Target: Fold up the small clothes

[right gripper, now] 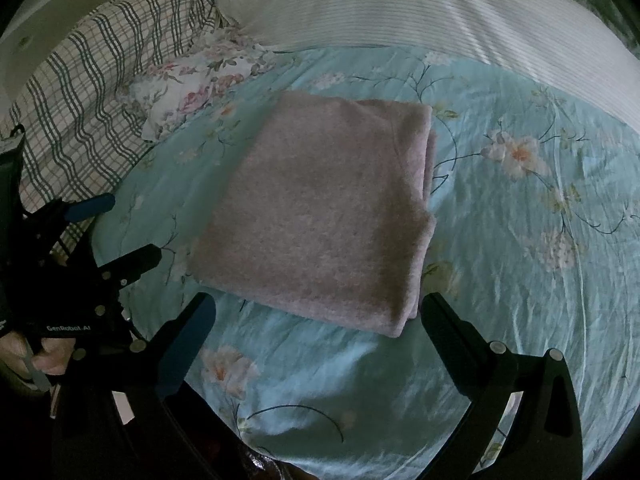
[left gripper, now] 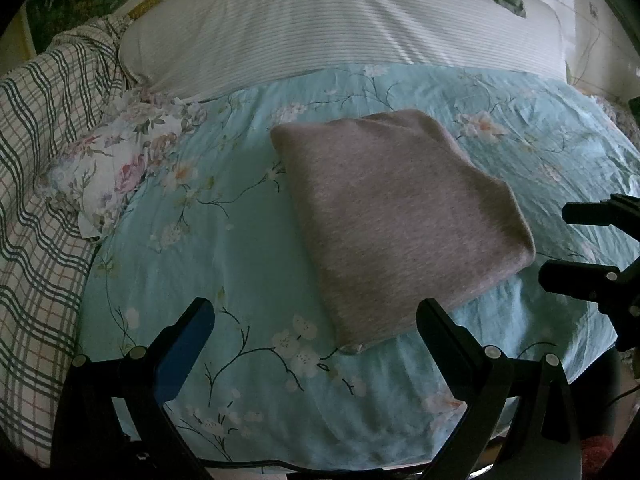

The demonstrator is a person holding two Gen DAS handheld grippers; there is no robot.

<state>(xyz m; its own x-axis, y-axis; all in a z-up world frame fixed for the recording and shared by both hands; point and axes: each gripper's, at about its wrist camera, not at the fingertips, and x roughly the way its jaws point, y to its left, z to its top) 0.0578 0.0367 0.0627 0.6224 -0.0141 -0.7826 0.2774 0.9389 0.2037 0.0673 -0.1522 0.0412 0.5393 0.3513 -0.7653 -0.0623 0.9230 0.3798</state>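
Faintly, "GenRobot.AI" reads on the left gripper (right gripper: 116, 232), held by a hand (right gripper: 44, 354) that is half cut off. A folded grey cloth (right gripper: 320, 216) lies on the blue floral sheet (right gripper: 520, 260), between a checked blanket (right gripper: 80, 92) and a striped pillow (right gripper: 400, 4). Both the left gripper and the right gripper (right gripper: 316, 312) gape, empty, near the cloth.

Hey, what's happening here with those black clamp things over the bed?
A person is folding small clothes on a bed using a hand-held gripper in each hand. The pinkish-grey garment already lies folded into a neat rectangle on the light blue floral sheet. The left gripper and the right gripper both hang just short of its near edge with jaws wide open, touching nothing. A striped white pillow and a plaid blanket lie beyond and to the side.
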